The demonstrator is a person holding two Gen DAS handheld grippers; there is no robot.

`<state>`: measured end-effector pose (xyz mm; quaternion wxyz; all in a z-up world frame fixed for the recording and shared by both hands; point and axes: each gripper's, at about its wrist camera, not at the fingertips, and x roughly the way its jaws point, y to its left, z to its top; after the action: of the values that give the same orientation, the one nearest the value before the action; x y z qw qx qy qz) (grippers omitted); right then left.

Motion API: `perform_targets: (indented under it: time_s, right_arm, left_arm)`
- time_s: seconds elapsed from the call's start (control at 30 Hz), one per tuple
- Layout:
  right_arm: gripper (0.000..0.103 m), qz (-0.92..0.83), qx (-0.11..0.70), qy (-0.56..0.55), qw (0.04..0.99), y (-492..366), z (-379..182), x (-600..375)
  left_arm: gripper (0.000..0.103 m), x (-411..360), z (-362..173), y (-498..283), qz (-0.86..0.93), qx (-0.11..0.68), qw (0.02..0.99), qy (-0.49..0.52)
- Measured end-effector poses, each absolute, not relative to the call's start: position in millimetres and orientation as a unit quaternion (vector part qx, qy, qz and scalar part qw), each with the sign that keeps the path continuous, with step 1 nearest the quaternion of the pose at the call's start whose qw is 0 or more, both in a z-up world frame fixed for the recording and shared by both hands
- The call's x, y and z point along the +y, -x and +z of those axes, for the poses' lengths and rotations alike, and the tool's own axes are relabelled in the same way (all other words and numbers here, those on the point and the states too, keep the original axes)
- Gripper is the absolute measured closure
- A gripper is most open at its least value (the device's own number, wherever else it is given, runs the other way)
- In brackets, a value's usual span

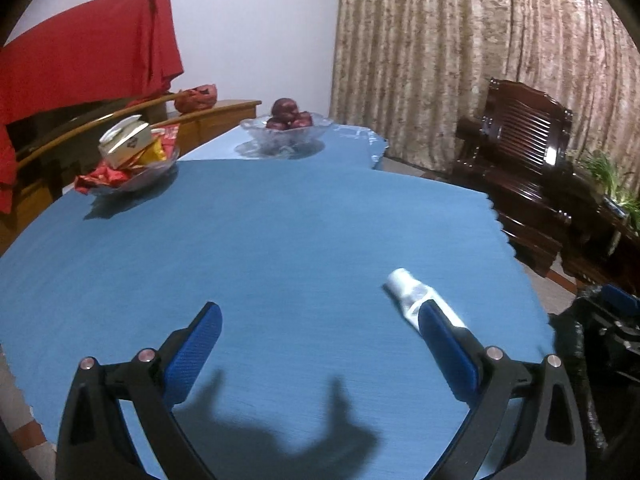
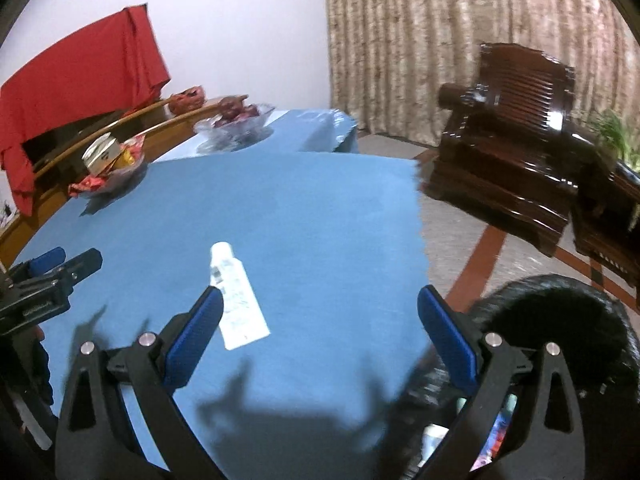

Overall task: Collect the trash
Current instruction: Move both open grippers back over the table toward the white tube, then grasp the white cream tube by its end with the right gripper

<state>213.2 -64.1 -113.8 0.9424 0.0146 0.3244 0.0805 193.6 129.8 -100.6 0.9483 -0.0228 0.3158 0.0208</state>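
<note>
A white squeezed tube (image 2: 236,296) lies flat on the blue tablecloth (image 2: 312,216), its cap pointing away from me. In the left wrist view the same tube (image 1: 412,292) sits just beyond the right fingertip. My left gripper (image 1: 320,316) is open above the cloth with nothing between its fingers. My right gripper (image 2: 320,300) is open too, its left finger beside the tube's lower half. A black trash bag (image 2: 560,320) with wrappers inside hangs at the table's right edge, under the right finger. The left gripper (image 2: 60,268) also shows at the far left of the right wrist view.
A glass dish of snack packets and a small box (image 1: 128,152) stands at the back left. A glass bowl of dark red fruit (image 1: 288,120) sits at the far end. A dark wooden armchair (image 2: 516,132) stands right of the table, a curtain behind it.
</note>
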Motion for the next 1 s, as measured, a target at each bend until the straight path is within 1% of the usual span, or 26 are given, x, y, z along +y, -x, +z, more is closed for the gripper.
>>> perform_targets:
  time_s: [0.17,0.23,0.3,0.43,0.5,0.77,0.93,1.0]
  right_arm:
    - [0.008,0.112,0.349,-0.007,0.930,-241.9,-134.0,-28.2]
    - [0.010,0.124,0.359,-0.002,0.925,-252.4,-143.2,-14.1]
    - [0.022,0.133,0.370,0.002,0.919,-260.9,-151.7,-3.2]
    - [0.029,0.146,0.394,0.002,0.907,-279.9,-169.8,14.4]
    - [0.036,0.151,0.405,0.010,0.902,-288.5,-177.4,23.2]
    - [0.048,0.167,0.437,0.027,0.884,-311.6,-196.7,35.2]
    - [0.049,0.174,0.440,0.044,0.880,-319.2,-201.9,42.6]
    - [0.059,0.180,0.439,0.040,0.879,-321.1,-201.9,44.3]
  left_arm:
    - [0.007,143.8,-109.8,-198.4,0.032,0.322,0.946,0.027]
    - [0.007,147.9,-114.6,-200.2,0.035,0.325,0.945,0.026]
    - [0.007,152.5,-117.6,-203.4,0.037,0.328,0.944,0.026]
    - [0.007,162.6,-127.4,-208.7,0.049,0.336,0.940,0.027]
    - [0.007,167.6,-131.9,-211.3,0.054,0.340,0.938,0.033]
    - [0.007,176.4,-142.7,-223.3,0.063,0.348,0.934,0.041]
    - [0.007,178.1,-145.5,-227.6,0.065,0.349,0.934,0.046]
    - [0.007,179.0,-147.3,-228.9,0.066,0.351,0.933,0.049]
